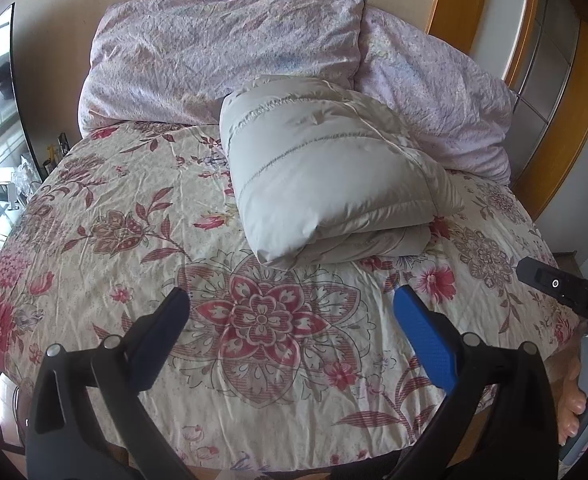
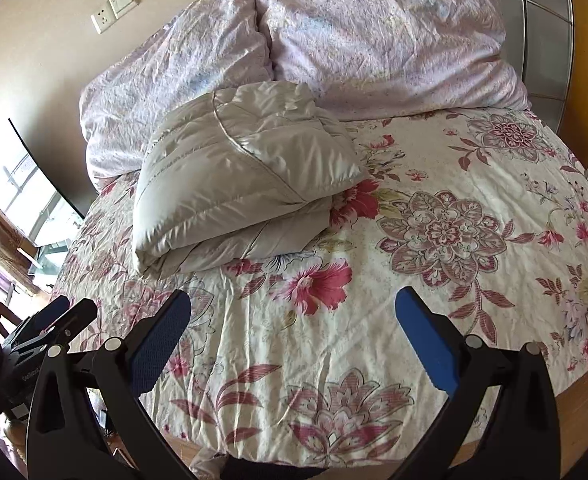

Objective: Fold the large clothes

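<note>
- The folded pale grey quilted puffer jacket (image 1: pixel 326 168) lies on the floral cream-and-red bedspread (image 1: pixel 142 288), its far edge against the two crumpled lilac pillows (image 1: pixel 222 52); its lower folded layers are tucked under and mostly hidden.
- The left gripper (image 1: pixel 292 306) hangs above the bedspread short of the jacket, its blue-padded fingers (image 1: pixel 426 340) spread wide and holding nothing.
- The right gripper (image 2: pixel 294 306) is likewise spread wide and empty, over the sheet near the bed's foot.
- At the left view's right edge, a hand (image 1: pixel 574 404) on the other tool is cut off.
- Small items beside the bed at left are too blurred to identify.
</note>
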A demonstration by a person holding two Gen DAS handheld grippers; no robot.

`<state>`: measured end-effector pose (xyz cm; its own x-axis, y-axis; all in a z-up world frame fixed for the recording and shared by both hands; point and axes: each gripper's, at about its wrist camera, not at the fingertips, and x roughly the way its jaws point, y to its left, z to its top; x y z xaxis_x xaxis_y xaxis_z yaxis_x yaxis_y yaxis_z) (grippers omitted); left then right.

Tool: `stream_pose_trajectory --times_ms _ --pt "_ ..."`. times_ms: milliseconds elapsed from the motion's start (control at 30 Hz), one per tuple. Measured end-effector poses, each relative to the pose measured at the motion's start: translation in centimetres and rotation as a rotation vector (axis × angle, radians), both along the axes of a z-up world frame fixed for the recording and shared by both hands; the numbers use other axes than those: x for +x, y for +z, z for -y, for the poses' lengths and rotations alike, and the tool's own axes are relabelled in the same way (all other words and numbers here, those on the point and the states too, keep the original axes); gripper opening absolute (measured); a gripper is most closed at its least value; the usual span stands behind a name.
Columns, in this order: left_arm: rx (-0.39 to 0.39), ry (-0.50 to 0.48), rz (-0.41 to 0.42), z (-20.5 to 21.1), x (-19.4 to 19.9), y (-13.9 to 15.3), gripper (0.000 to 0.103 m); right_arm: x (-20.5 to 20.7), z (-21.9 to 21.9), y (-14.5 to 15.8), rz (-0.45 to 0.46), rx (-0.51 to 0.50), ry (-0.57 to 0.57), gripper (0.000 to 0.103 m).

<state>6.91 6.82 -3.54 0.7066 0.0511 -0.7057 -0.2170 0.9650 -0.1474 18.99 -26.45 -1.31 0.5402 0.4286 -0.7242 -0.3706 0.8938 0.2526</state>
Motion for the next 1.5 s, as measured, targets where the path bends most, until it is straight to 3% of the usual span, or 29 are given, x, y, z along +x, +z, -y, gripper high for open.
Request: stream_pose_trajectory --times_ms 200,1500 --pt "0.032 -0.021 0.012 1.3 -0.6 1.2 0.101 -0.9 -0.4 0.4 0.004 -0.012 0.005 0.102" --pt "-0.002 -0.066 0.002 2.1 -0.7 1.9 0.101 -1.7 -0.7 1.0 -0.036 0.005 0.033 0.102"
